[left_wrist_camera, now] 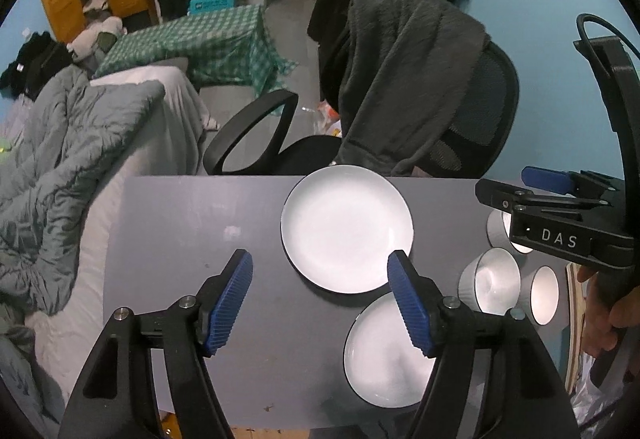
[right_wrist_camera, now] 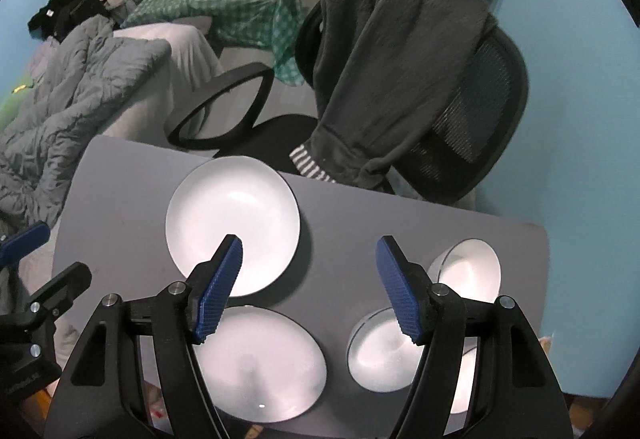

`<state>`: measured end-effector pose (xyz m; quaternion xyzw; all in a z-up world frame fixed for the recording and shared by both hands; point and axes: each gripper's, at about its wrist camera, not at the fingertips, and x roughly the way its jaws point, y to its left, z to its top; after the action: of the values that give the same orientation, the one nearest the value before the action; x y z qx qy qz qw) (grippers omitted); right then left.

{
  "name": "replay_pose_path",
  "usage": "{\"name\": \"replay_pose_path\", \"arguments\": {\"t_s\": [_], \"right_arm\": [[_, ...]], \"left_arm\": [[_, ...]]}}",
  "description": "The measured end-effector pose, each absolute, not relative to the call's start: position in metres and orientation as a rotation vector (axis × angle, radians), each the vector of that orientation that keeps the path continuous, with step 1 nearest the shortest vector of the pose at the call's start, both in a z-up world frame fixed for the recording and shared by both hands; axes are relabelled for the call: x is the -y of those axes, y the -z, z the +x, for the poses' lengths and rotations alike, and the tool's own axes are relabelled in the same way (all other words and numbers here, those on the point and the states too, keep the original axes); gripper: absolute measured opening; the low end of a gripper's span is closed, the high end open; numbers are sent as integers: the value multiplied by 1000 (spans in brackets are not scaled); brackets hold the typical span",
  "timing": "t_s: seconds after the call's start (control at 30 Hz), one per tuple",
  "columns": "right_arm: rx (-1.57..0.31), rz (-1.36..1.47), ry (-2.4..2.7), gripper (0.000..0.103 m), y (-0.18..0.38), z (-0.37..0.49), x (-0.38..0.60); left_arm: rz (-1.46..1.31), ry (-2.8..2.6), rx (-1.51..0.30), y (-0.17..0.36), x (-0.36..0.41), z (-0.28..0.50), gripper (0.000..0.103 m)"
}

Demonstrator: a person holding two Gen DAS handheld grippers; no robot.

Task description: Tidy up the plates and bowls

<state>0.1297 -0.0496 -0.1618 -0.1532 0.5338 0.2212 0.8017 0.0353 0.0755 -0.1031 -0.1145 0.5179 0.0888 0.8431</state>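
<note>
Both tools, left tool (left_wrist_camera: 320, 303) and right tool (right_wrist_camera: 308, 287), hang wide open and hold nothing over the table (left_wrist_camera: 180, 239), likely ready to stack plates (left_wrist_camera: 347, 229) and bowls (right_wrist_camera: 378, 353)

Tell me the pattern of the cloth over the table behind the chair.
Green-and-white check on the cloth; clearest in the right wrist view.

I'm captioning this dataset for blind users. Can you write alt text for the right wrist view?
Open right tongs with blue pads hover above a grey table holding two white plates, far plate and near plate, with three white bowls to their right. Behind stands a black office chair draped with a grey robe.
</note>
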Motion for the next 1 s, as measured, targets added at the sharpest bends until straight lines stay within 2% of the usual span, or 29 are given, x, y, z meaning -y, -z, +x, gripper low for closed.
{"name": "replay_pose_path", "arguments": {"t_s": [0.47, 1.0], "right_arm": [[-1126, -268, -435, 69, 137, 101, 72], [-1205, -220, -362, 70, 163, 72, 102]], "left_arm": [[-213, -138, -1043, 82, -66, 17, 73], [-286, -99, -1107, 104, -66, -3, 73]]}}
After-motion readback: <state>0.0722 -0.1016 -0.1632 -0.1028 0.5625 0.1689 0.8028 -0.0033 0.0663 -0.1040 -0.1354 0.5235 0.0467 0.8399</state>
